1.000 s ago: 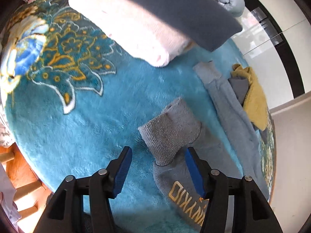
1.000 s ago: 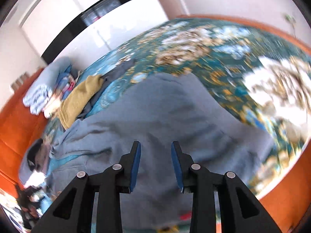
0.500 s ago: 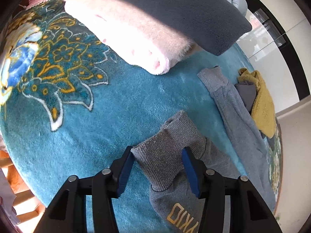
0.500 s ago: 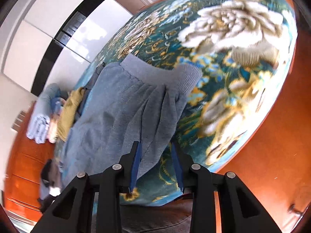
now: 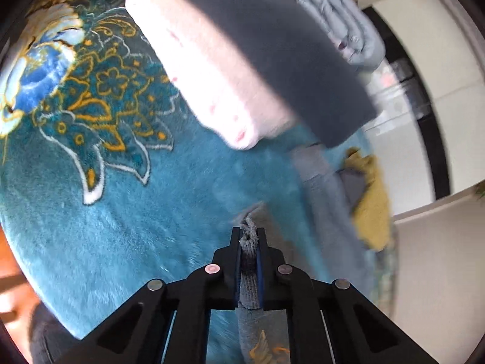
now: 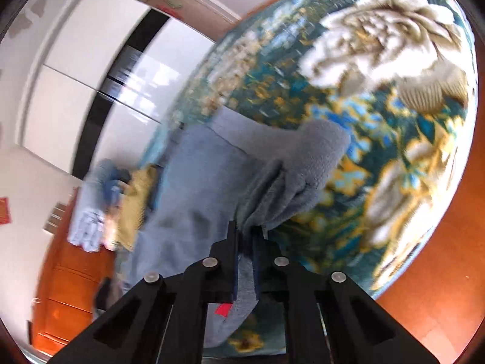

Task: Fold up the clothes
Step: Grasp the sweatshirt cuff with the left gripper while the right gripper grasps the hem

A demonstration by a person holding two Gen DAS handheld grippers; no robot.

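Observation:
A grey sweatshirt with yellow lettering lies on a teal flowered blanket (image 5: 91,242). My left gripper (image 5: 249,236) is shut on the ribbed cuff of its sleeve (image 5: 249,261), which bunches between the pads. The other sleeve (image 5: 324,200) stretches away to the right. In the right wrist view, my right gripper (image 6: 246,236) is shut on the sweatshirt's hem (image 6: 291,182), which is gathered and lifted off the blanket (image 6: 394,121). The body of the sweatshirt (image 6: 188,197) spreads to the left.
A folded pink blanket (image 5: 218,69) under a dark grey one (image 5: 272,45) lies at the back. A mustard garment (image 5: 372,206) lies right of the sleeve and also shows in the right wrist view (image 6: 133,206). A folded pale blue quilt (image 5: 345,21) lies beyond. White wardrobe doors (image 6: 91,60) stand behind.
My left gripper moved forward and closed on the sleeve cuff. My right gripper closed on the hem and lifted it, bunching the fabric.

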